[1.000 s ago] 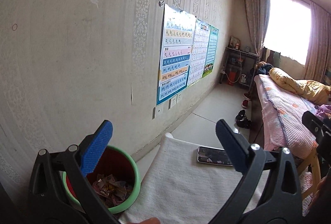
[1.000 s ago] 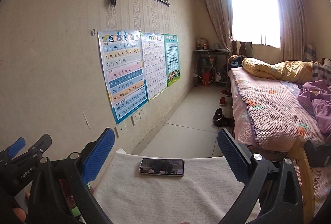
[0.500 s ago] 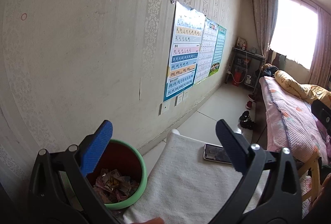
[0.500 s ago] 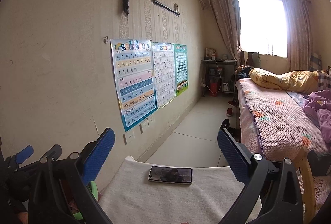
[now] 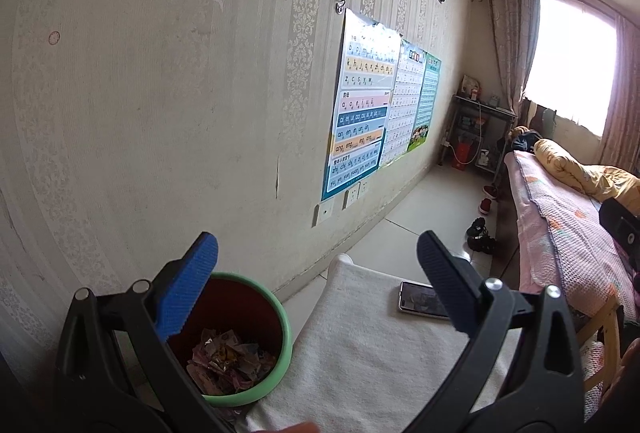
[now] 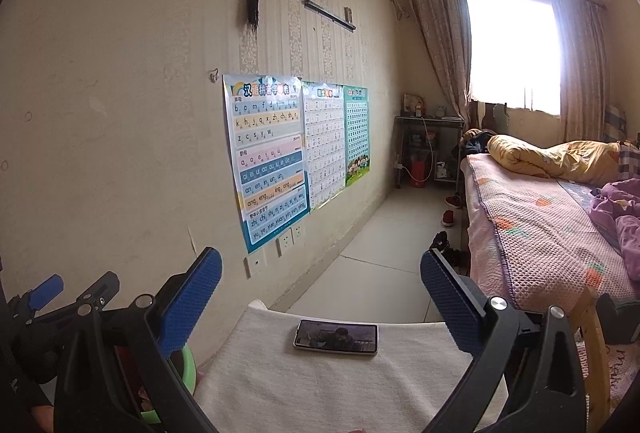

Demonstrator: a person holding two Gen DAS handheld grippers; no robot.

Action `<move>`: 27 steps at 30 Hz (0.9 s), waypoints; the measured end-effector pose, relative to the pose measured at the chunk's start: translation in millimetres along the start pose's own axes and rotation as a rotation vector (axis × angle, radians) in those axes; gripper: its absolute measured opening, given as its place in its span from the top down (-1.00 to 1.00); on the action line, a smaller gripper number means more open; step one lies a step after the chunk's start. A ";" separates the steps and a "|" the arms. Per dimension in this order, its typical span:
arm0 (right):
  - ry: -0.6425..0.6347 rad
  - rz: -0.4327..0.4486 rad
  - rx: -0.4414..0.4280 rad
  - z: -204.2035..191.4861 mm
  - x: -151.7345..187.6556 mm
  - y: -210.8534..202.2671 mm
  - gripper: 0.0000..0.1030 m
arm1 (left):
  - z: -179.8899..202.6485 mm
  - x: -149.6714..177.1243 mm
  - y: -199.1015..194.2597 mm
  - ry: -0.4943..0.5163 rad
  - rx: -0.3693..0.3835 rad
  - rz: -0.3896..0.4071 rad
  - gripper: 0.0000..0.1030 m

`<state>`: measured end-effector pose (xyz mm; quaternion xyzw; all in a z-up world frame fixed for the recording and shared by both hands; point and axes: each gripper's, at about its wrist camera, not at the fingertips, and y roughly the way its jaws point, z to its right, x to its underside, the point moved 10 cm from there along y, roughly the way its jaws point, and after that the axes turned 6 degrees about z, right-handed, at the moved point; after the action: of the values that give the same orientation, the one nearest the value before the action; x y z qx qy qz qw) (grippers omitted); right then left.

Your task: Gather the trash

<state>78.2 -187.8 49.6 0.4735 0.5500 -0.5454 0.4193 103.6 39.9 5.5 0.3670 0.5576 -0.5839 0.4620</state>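
A red bin with a green rim (image 5: 276,309) stands on the floor by the wall, holding crumpled wrappers (image 5: 228,361). My left gripper (image 5: 316,285) hangs open above the bin's right side and the white cloth-covered table (image 5: 360,361), nothing between its blue pads. My right gripper (image 6: 320,297) is open too, raised over the same table (image 6: 340,381), empty. The bin's green rim (image 6: 188,365) peeks out at the lower left of the right wrist view, behind the left gripper's body (image 6: 52,305).
A phone (image 6: 336,337) lies flat on the table's far part, also seen as the phone (image 5: 420,303) in the left wrist view. A bed (image 6: 540,225) runs along the right; shoes (image 5: 480,233) sit on the tiled floor. Posters (image 6: 268,161) hang on the left wall.
Both grippers have tilted upward and shifted slightly, so more wall shows and the bin sits further right in the left view. Both jaws stay open and empty.
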 end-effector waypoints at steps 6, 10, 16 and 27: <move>0.001 0.002 -0.006 -4.4 0.0 -2.5 -0.87 | -3.4 -1.7 -6.5 -0.005 -0.005 0.014 -0.89; -0.001 0.003 -0.011 -6.4 -0.1 -3.2 -0.87 | -8.3 -1.6 -9.6 -0.002 -0.027 0.025 -0.89; -0.004 0.006 -0.014 -9.7 -0.3 -4.6 -0.87 | -9.5 -1.3 -11.3 0.014 -0.040 0.025 -0.89; -0.009 0.011 -0.012 -11.6 -0.9 -6.3 -0.87 | -12.4 -1.9 -9.4 0.004 -0.039 0.019 -0.89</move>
<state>72.8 -176.1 52.3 0.4718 0.5486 -0.5419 0.4276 94.2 52.0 8.9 0.3643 0.5663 -0.5678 0.4735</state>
